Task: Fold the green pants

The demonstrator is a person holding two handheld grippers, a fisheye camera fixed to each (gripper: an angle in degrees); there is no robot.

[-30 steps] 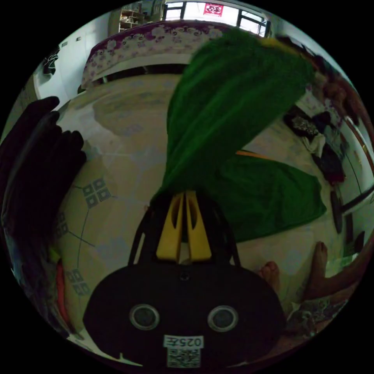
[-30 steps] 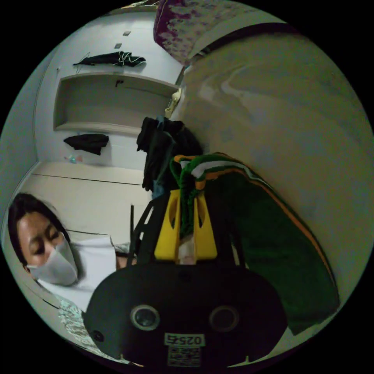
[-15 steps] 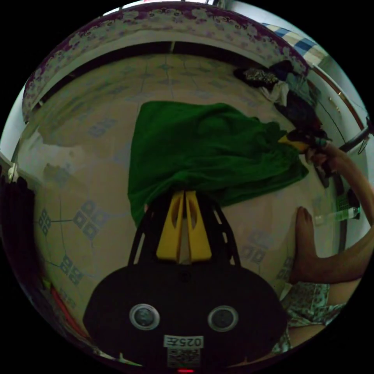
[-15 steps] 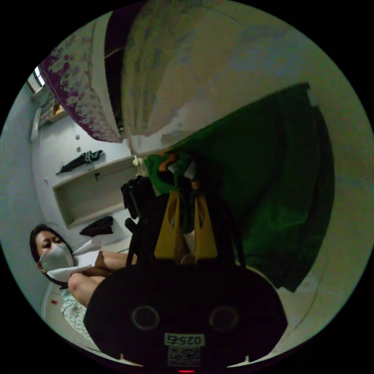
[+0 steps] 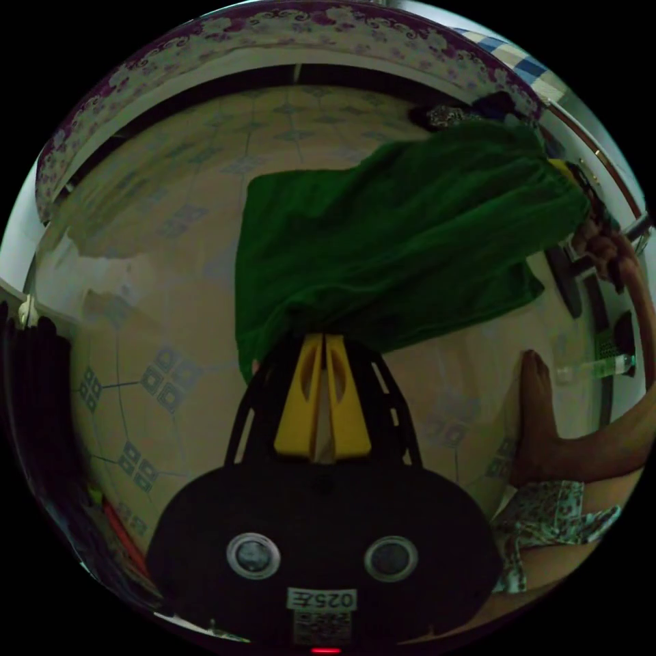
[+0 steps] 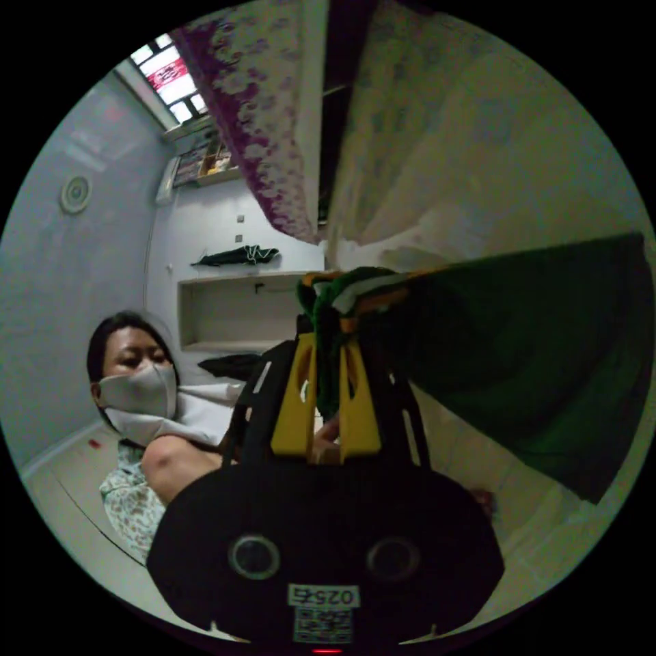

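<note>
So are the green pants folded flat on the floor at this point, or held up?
Held up: the green pants stretch between the left gripper and the right gripper, each shut on an end.

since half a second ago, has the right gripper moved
Yes. In the left gripper view the right gripper, clamping the green pants, has risen from beside the foot toward the bed.

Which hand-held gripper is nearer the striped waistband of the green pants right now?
Right. The right hand-held gripper is clamped on the striped waistband. The left hand-held gripper grips plain green fabric at the other end of the green pants.
</note>
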